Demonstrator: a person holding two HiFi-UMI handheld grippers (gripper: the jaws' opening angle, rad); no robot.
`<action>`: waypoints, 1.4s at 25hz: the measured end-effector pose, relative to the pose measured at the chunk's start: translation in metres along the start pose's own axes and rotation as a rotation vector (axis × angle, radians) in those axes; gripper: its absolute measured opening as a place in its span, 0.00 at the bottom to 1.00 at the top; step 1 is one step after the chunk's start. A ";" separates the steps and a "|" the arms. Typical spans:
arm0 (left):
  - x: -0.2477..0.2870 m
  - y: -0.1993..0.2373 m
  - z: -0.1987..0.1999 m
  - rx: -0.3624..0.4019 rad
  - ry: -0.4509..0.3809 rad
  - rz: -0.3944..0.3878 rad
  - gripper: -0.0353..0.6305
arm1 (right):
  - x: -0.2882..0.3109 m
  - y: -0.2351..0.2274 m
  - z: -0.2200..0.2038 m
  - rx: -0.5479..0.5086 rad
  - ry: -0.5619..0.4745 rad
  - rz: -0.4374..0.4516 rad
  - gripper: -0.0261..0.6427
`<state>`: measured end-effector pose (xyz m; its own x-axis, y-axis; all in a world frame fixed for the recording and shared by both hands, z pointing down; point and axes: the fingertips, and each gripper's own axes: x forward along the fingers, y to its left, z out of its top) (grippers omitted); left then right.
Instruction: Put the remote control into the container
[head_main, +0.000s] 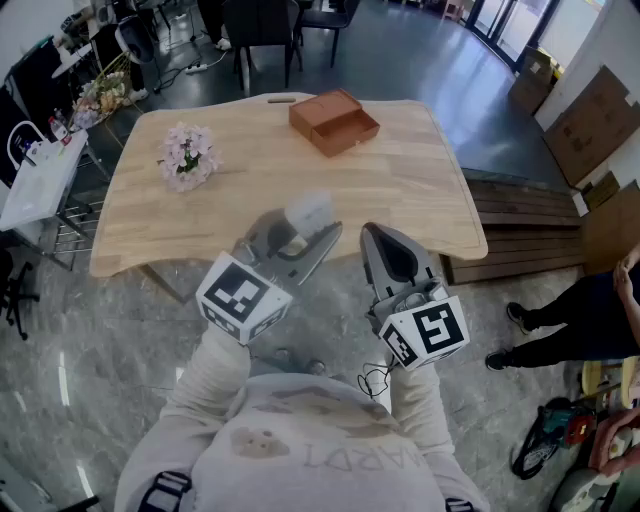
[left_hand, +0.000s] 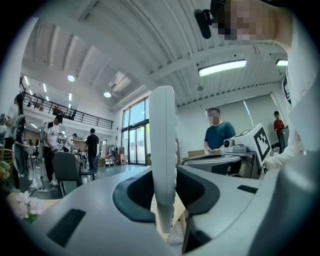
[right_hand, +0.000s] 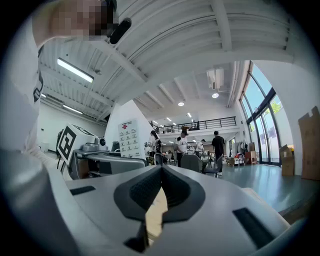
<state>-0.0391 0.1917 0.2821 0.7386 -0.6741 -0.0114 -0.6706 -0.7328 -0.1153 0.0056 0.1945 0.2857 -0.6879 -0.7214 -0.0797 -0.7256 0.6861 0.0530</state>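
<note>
A white remote control (head_main: 308, 212) stands between the jaws of my left gripper (head_main: 300, 238), which is shut on it above the near edge of the wooden table (head_main: 420, 200). In the left gripper view the remote control (left_hand: 163, 145) rises edge-on from between the dark pads (left_hand: 135, 195). The right gripper view shows its button side (right_hand: 128, 141) to the left. My right gripper (head_main: 376, 238) hangs beside the left one, shut and empty, its pads (right_hand: 145, 187) meeting at the tip. The container (head_main: 334, 121), a brown open box, sits at the far side of the table.
A bunch of pale pink flowers (head_main: 188, 155) lies on the table's left part. Wooden pallets (head_main: 520, 225) are stacked on the floor to the right, where a person (head_main: 565, 320) stands. Chairs (head_main: 262, 30) stand beyond the table's far edge.
</note>
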 end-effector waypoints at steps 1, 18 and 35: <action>-0.001 0.001 -0.001 0.001 0.002 0.000 0.22 | 0.001 0.001 -0.001 0.000 0.000 0.000 0.06; 0.001 0.018 -0.006 -0.005 0.021 0.024 0.22 | 0.014 -0.001 -0.007 0.038 0.002 0.032 0.06; 0.044 0.039 -0.032 0.000 0.083 0.043 0.22 | -0.008 -0.011 -0.006 0.066 -0.057 0.064 0.06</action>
<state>-0.0354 0.1307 0.3091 0.7006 -0.7105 0.0660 -0.7018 -0.7028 -0.1167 0.0194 0.1923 0.2913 -0.7296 -0.6705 -0.1347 -0.6760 0.7369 -0.0062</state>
